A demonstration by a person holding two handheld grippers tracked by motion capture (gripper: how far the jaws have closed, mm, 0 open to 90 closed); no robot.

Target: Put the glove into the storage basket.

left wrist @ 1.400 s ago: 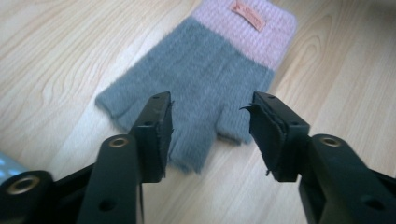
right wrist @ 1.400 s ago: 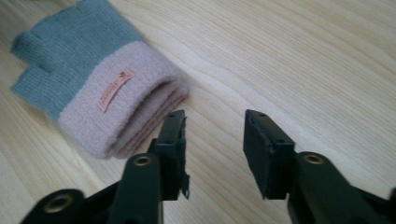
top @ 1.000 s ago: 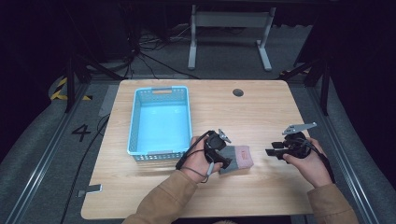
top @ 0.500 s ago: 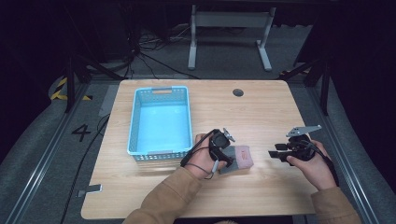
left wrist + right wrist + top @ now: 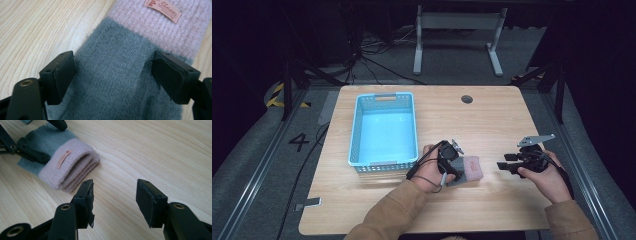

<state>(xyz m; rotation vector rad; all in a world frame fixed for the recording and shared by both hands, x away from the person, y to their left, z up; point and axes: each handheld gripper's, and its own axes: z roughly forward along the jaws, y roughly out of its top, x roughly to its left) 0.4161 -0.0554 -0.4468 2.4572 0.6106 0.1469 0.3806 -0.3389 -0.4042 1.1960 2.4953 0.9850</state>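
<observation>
- You are working with a folded grey-and-pink knitted woollen sock pair (image 5: 467, 169), lying flat on the light wooden bench (image 5: 492, 120), just right of the light blue perforated plastic basket (image 5: 384, 127).
- It looks soft, light and floppy; pinching through all the folded layers at the grey middle should be keeping it from unfolding.
- Your left hand-held gripper (image 5: 112, 72) is pointing down over the grey part, its jaws having just been opening, straddling the knit without squeezing it.
- Your right hand-held gripper (image 5: 113, 200) is hovering low and level beside the pink cuff, jaws having just been opening, nothing between them.
</observation>
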